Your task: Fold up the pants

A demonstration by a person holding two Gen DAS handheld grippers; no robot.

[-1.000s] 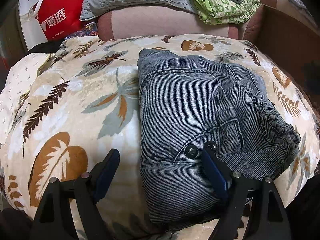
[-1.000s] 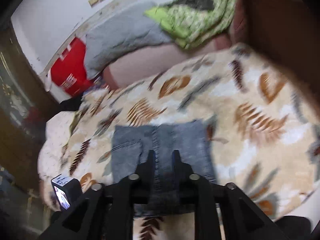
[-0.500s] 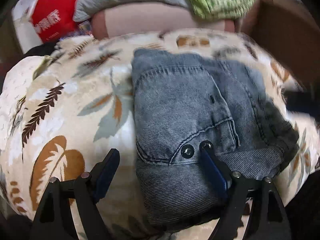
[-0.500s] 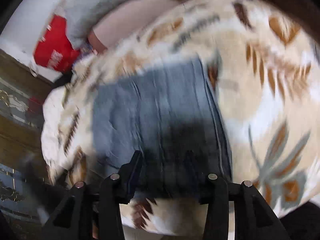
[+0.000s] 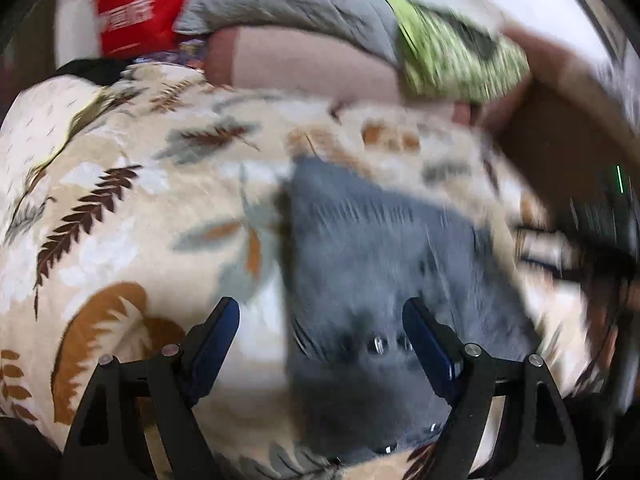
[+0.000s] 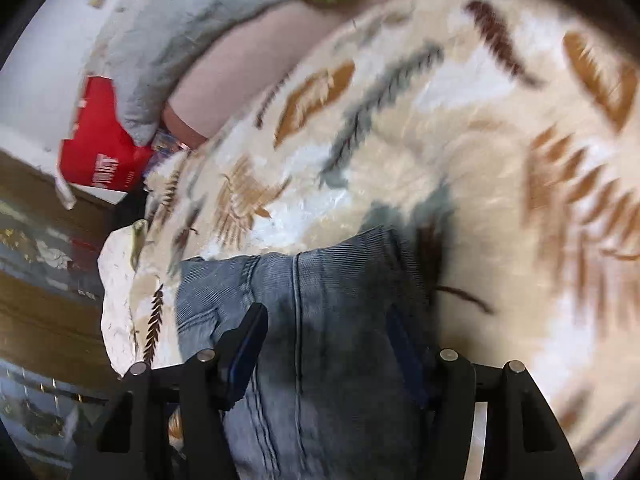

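The folded grey-blue jeans (image 5: 380, 264) lie on a leaf-print bedspread (image 5: 120, 220). My left gripper (image 5: 320, 312) hangs open over their near left corner, its right finger beside two metal snaps, and it grips nothing. The picture is blurred by motion. At the right edge a dark shape, the other gripper (image 5: 592, 240), is over the jeans' right side. In the right wrist view the jeans (image 6: 320, 280) fill the lower middle. My right gripper (image 6: 326, 320) is low over them and its jaws are opening. The denim lies under and between the fingers, unpinched.
Behind the bedspread (image 6: 440, 120) are a pink cushion (image 5: 304, 64), a grey quilted pillow (image 5: 288, 0), a green patterned cloth (image 5: 452, 48) and a red bag (image 5: 136, 12). Brown wooden furniture (image 6: 40, 300) stands off the bed's left edge.
The right gripper came down close over the jeans and its jaws widened from nearly shut. The left gripper drew back and up a little, still open. The jeans stayed in place.
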